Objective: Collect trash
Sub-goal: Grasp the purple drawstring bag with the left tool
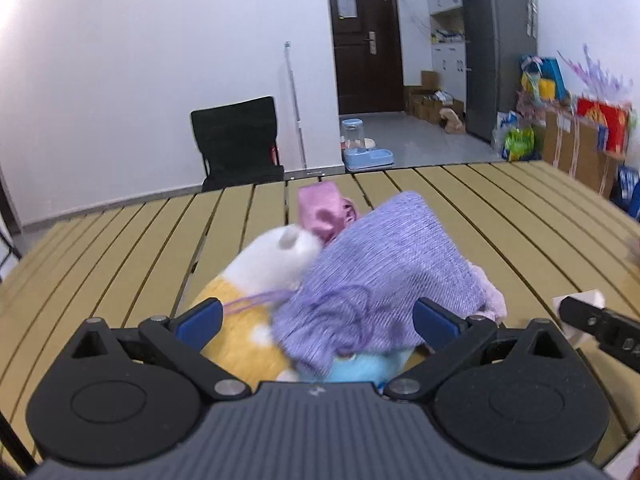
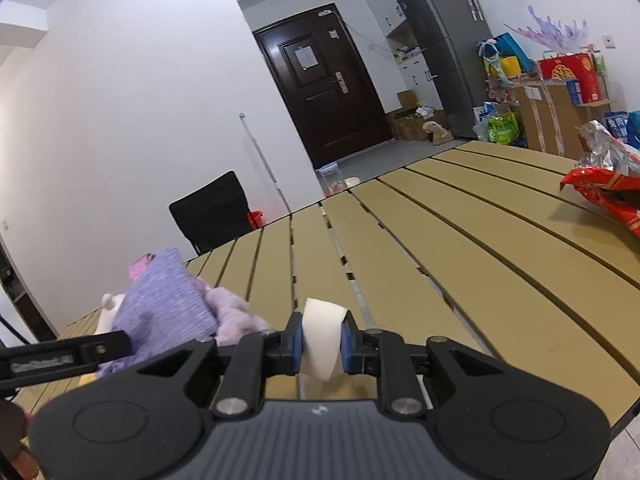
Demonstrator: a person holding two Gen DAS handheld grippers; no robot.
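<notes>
Item: white crumpled paper scrap (image 2: 322, 338), the piece of trash in hand, clamped between the blue pads of the right gripper (image 2: 322, 340), whose jaws are clenched on it and carry it clear above the tan slatted counter (image 2: 460, 264), presumably for carrying to a bin not in view. The scrap's long axis stands roughly upright, top edge curling away from the camera, lower end hanging below the pads. Just left of it lies a lilac knitted drawstring pouch (image 1: 384, 264) heaped with plush toys (image 1: 276, 260); the left gripper (image 1: 318, 316) hangs over that heap, jaws released and spread, nothing pinched. Well right of the scrap: a red foil snack bag (image 2: 608, 188), likely the next pickup.
</notes>
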